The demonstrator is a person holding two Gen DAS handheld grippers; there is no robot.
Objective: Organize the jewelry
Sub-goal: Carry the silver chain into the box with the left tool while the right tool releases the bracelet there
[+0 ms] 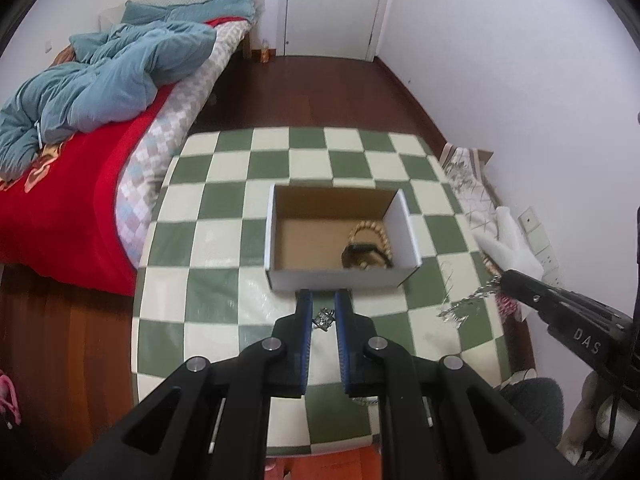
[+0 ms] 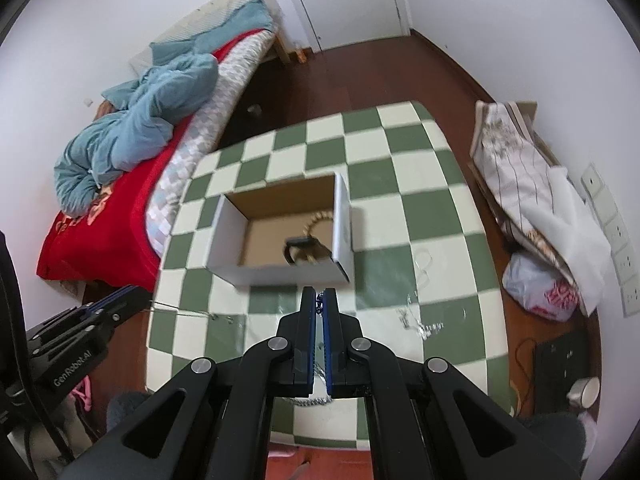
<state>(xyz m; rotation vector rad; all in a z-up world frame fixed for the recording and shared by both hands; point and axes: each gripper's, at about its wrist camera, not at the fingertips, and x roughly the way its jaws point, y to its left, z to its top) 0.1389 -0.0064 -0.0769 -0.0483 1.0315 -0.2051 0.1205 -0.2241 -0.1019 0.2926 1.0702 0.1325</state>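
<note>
An open white cardboard box (image 1: 340,278) stands on the green-and-white checkered table (image 1: 224,216). It holds a gold chain bracelet (image 1: 370,230) and a dark watch (image 1: 360,256). My left gripper (image 1: 323,300) is open just in front of the box, with a small silver piece of jewelry (image 1: 324,319) lying between its fingers. My right gripper (image 2: 319,294) is shut on a silver chain necklace (image 2: 319,305) that hangs under it (image 2: 312,400). In the left wrist view the right gripper (image 1: 502,280) holds the glittering chain (image 1: 468,304) above the table's right edge.
A bed with a red cover and blue duvet (image 1: 100,76) stands left of the table. More small silver pieces (image 2: 420,324) lie on the table at right. Folded cloths and a plastic bag (image 2: 536,288) lie against the right wall. A white door (image 1: 332,4) is at the back.
</note>
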